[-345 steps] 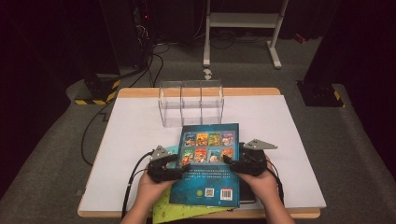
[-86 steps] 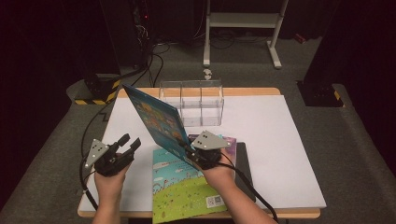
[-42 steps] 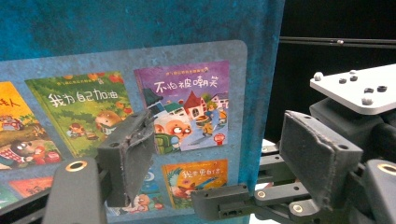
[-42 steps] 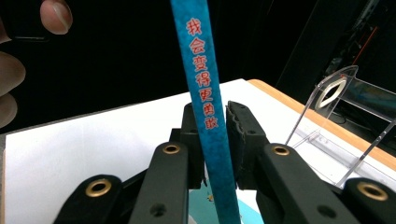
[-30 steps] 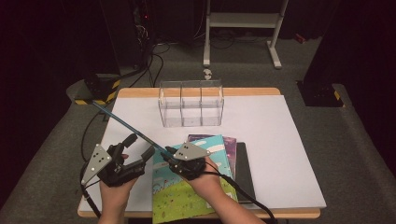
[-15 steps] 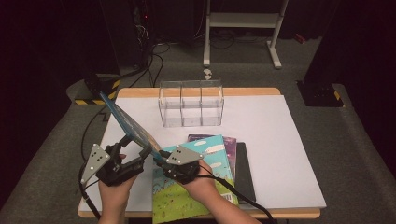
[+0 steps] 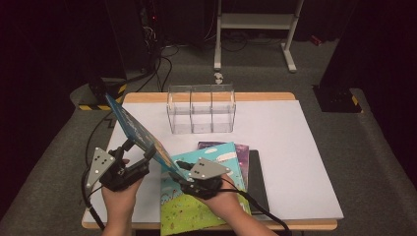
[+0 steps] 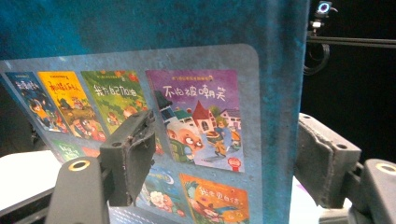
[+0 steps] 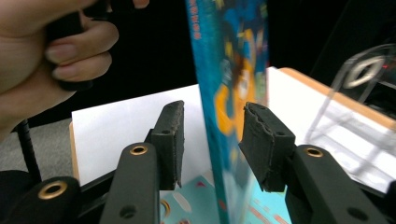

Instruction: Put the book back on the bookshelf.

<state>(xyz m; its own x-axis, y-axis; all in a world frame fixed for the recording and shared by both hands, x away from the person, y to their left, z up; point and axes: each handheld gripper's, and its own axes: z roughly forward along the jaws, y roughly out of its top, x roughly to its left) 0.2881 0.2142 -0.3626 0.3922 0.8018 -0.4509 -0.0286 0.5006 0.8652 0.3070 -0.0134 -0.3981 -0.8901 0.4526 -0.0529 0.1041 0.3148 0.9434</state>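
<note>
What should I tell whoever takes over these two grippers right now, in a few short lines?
Left gripper: jaws wide, one pad against the back cover of the blue book, the other off its edge; no clamp that I can see.
Right gripper: jaws have just been opening; the book's lower edge stands between them, gaps on both sides.
Things: blue book is raised and tilted above the table's left half; the green book lies on a stack at the near edge; clear organizer stands behind.
Done: blue book lifted off the stack.
Left: probably regrip it and set it down.

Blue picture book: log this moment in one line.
blue picture book: raised, tilted | right gripper: jaws opening, book between, untouched | left gripper: at its edge | clear organizer: behind
</note>
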